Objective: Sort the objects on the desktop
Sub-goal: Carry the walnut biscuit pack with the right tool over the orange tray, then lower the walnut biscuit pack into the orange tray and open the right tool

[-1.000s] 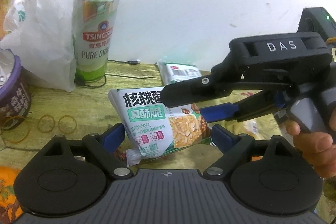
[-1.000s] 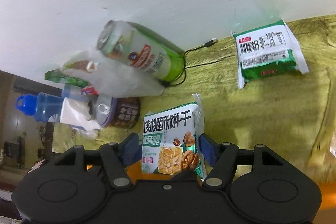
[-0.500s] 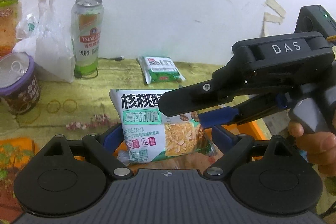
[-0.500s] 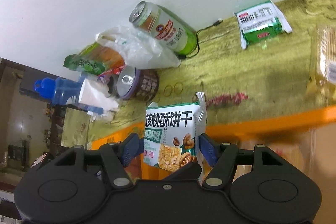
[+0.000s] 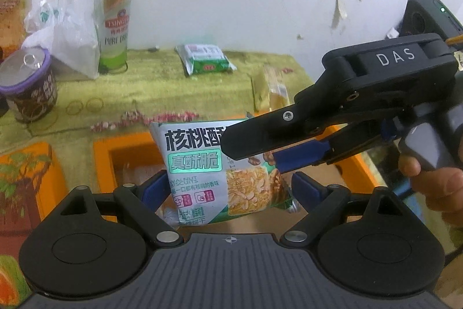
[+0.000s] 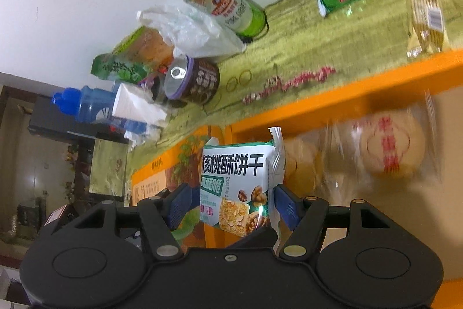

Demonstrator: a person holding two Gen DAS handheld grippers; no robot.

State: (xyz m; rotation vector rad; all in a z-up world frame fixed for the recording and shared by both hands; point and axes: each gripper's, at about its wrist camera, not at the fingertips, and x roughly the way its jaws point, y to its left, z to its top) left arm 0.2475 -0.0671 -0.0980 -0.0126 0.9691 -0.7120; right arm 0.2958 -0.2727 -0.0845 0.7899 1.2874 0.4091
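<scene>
Left wrist view: my left claw [image 5: 225,190] stands wide, its blue pads on either side of the walnut biscuit packet [image 5: 220,173]; I cannot tell whether either pad touches it. My right claw [image 5: 262,148] reaches in from the right, in my hand [image 5: 431,187], and grips the packet's right edge between its two fingers. The packet hangs upright above an orange cardboard box [image 5: 124,148] at the near edge of the surface [image 5: 162,83]. Along the far edge, by the wall, stand a Tsingtao beer can [image 5: 114,25] and a white plastic bag [image 5: 65,39]. A purple-rimmed tin [image 5: 27,89] stands at the left. A green snack packet [image 5: 207,61] lies flat near the far edge, well apart from the can.

Right wrist view: my right claw [image 6: 230,204] is closed on the walnut biscuit packet [image 6: 237,187], both blue pads pressed to its sides. The packet is over the orange cardboard box [image 6: 318,103], where round wrapped pastries [image 6: 387,146] lie blurred. The beer can [image 6: 225,7], the tin [image 6: 194,80] and rubber bands [image 6: 238,80] rest on the surface [image 6: 332,39]. A blue bottle [image 6: 86,103] lies at its left end.
</scene>
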